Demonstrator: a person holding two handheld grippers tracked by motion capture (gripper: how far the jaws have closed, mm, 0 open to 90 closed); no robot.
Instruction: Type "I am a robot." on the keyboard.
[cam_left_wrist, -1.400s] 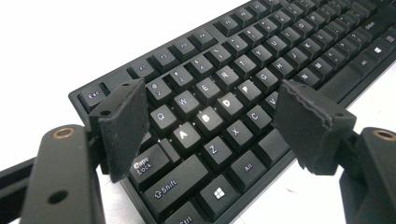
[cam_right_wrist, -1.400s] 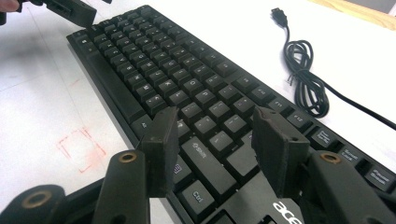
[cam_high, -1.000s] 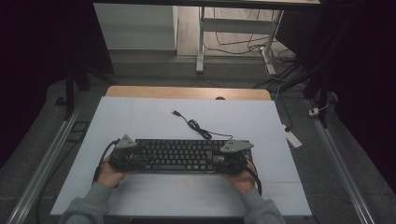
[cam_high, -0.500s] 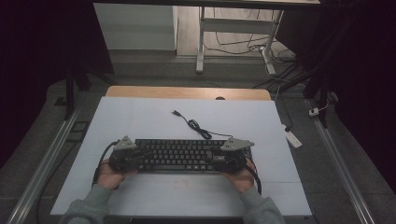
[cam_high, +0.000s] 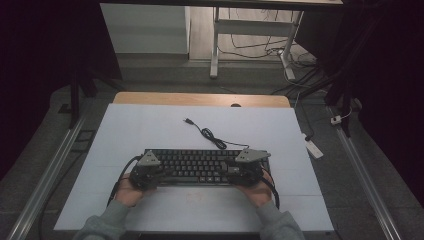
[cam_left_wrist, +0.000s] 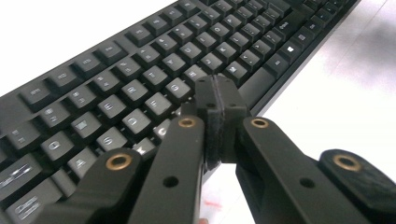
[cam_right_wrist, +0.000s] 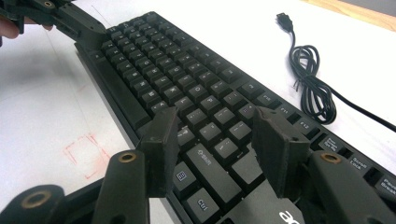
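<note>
The wide black plastic keyboard (cam_high: 200, 166) lies across the white table (cam_high: 150, 125), spanning from one gripper to the other. The left gripper (cam_left_wrist: 217, 95) has just been closing: its jaws now meet pad to pad with nothing between them, poised above the keys near the front edge, probably ready to press one. The right gripper (cam_right_wrist: 215, 140) hangs with jaws apart over the keys at its end. The coiled black cable (cam_right_wrist: 313, 84) lies beyond it.

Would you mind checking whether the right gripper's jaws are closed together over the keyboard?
No, in the right gripper view the right gripper has its two jaws standing well apart, with several keys of the keyboard visible in the gap between them.
</note>
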